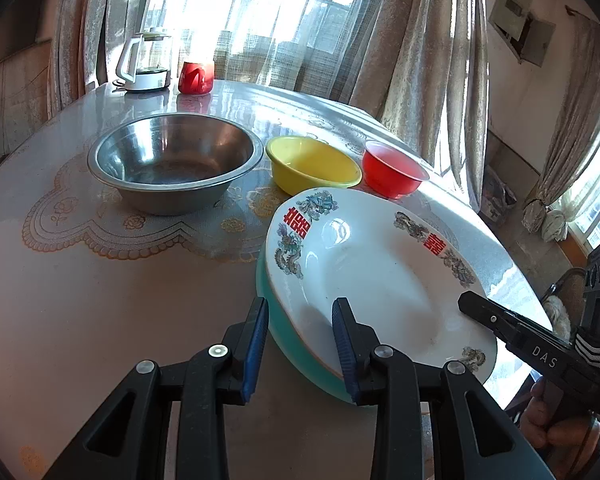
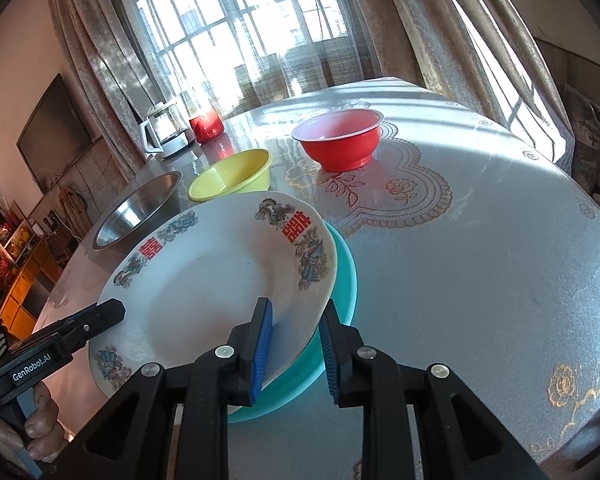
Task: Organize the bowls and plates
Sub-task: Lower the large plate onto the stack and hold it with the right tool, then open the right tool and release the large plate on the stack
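Between the left gripper's (image 1: 300, 344) parted blue pads sits the near rim of the white plate (image 1: 380, 264), stacked on a teal plate (image 1: 300, 350); contact is unclear. The right gripper (image 2: 294, 350), narrowly parted, straddles both rims opposite. Beyond stand steel bowl (image 1: 176, 162), yellow bowl (image 1: 312, 164), red bowl (image 1: 394, 174).

Sunlight pours through a barred window (image 2: 236, 28) with sheer, patterned curtains (image 1: 412, 40); a dark television (image 2: 54, 132) hangs on the left wall.
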`<state>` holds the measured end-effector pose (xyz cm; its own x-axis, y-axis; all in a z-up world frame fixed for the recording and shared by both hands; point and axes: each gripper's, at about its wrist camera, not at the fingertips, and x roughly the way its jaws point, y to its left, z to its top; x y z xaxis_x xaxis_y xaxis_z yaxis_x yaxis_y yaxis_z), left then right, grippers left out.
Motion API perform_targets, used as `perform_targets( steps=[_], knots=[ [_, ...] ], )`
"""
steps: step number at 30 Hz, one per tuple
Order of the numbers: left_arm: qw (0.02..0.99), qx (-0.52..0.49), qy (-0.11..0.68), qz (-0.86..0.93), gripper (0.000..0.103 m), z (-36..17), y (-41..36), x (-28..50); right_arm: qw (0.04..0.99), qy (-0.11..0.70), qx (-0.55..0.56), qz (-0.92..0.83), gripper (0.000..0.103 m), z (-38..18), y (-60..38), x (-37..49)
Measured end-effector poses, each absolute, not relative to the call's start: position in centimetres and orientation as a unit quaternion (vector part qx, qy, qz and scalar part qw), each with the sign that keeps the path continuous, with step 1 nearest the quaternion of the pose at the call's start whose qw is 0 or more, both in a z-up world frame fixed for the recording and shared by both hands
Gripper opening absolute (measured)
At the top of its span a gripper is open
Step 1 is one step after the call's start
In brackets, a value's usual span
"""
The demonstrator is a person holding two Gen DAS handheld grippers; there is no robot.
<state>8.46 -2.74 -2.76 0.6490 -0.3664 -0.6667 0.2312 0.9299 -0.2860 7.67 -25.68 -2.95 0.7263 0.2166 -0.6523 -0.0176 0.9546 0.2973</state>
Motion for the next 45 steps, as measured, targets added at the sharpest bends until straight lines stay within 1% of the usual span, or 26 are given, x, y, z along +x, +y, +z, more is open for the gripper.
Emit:
perform_targets(
  steps=[4,11,16,22,31,34,39,43,45],
  knots=[
    [0.909,-0.078,0.375,-0.162,0.035,-2.8,-2.9,8.2,0.925,0.359,0.113,0.061,0.026,-3.2,-25.1,7.6],
    [0.911,-0.071,0.371,-0.163,0.035,-2.9,-3.2,8.2,0.923,0.361,0.117,0.059,0.026,-3.2,-25.3,7.7],
    [0.911,-0.065,0.374,-0.161,0.035,-3.3,-3.7,8.3,0.931,0.353,0.087,0.04,0.026,-2.8,-24.7,7.7],
    [0.907,-0.08,0.379,-0.164,0.035,-3.1,-3.1,8.5,0.929,0.354,0.094,0.049,0.026,-2.9,-24.9,7.6],
    [0.91,-0.076,0.375,-0.16,0.035,-3.0,-3.2,8.3,0.926,0.358,0.107,0.055,0.027,-3.0,-25.2,7.7],
    [0.911,-0.081,0.373,-0.158,0.035,-2.8,-2.7,8.2,0.923,0.362,0.116,0.053,0.032,-3.0,-25.6,7.7],
    [0.913,-0.092,0.367,-0.15,0.035,-2.4,-1.5,8.0,0.927,0.351,0.124,0.042,0.033,-2.5,-26.3,7.4],
    [0.916,-0.105,0.361,-0.14,0.039,-2.1,-0.2,8.0,0.932,0.34,0.127,0.028,0.033,-1.7,-26.8,7.3],
    [0.918,-0.106,0.36,-0.13,0.039,-2.2,0.4,8.0,0.933,0.335,0.128,0.024,0.033,-1.2,-26.9,7.4]
  ],
)
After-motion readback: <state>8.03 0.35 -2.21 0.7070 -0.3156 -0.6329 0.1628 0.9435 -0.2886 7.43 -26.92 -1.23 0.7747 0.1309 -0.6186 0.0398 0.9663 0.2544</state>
